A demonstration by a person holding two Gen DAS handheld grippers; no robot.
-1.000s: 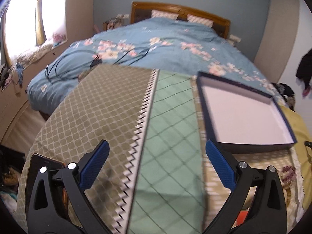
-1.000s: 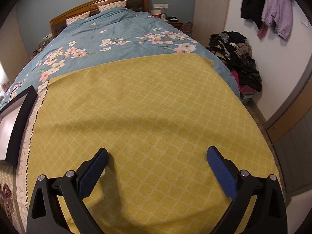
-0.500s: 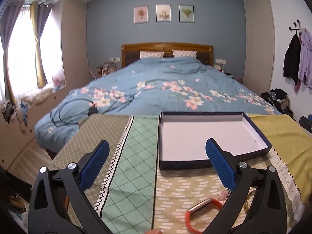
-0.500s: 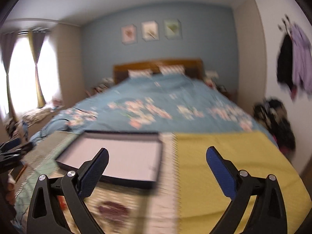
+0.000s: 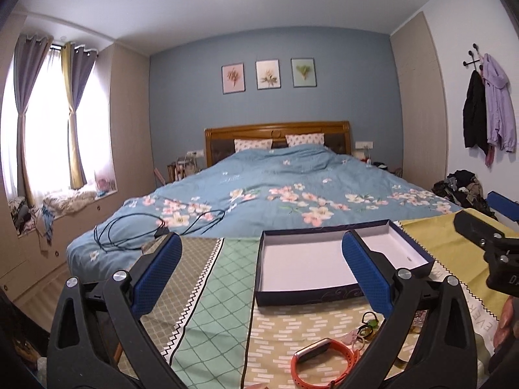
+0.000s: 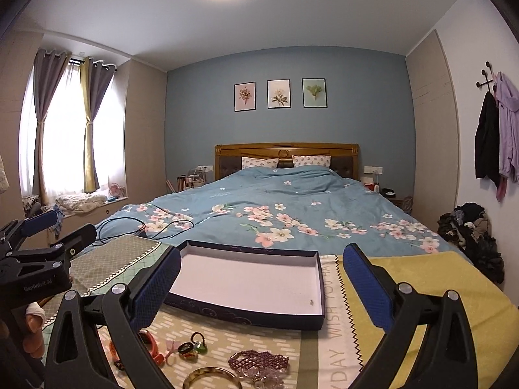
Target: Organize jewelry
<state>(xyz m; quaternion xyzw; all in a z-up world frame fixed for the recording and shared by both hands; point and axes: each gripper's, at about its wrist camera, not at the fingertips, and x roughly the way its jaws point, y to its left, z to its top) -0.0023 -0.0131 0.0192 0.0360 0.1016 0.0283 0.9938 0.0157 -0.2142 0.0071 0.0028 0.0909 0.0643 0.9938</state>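
Note:
A shallow dark blue box with a white inside (image 5: 311, 259) (image 6: 249, 278) stands open and empty on the patterned cloth. In front of it lie an orange watch band (image 5: 321, 361) (image 6: 152, 347), small rings (image 6: 191, 347) (image 5: 368, 325), a dark red bead bracelet (image 6: 258, 361) and a gold bangle (image 6: 211, 379). My left gripper (image 5: 259, 278) is open and empty, held above the cloth before the box. My right gripper (image 6: 261, 285) is open and empty, above the jewelry. Each gripper shows at the edge of the other's view.
The patterned cloth (image 5: 214, 295) covers the foot of a bed with a blue floral duvet (image 6: 285, 214). A black cable (image 5: 136, 230) lies on the duvet at left. A pile of clothes (image 6: 470, 230) sits on the floor at right.
Both grippers have tilted up and turned toward the middle, from looking down at the cloth to looking along the bed. The box and the jewelry have come into view. Both stay open.

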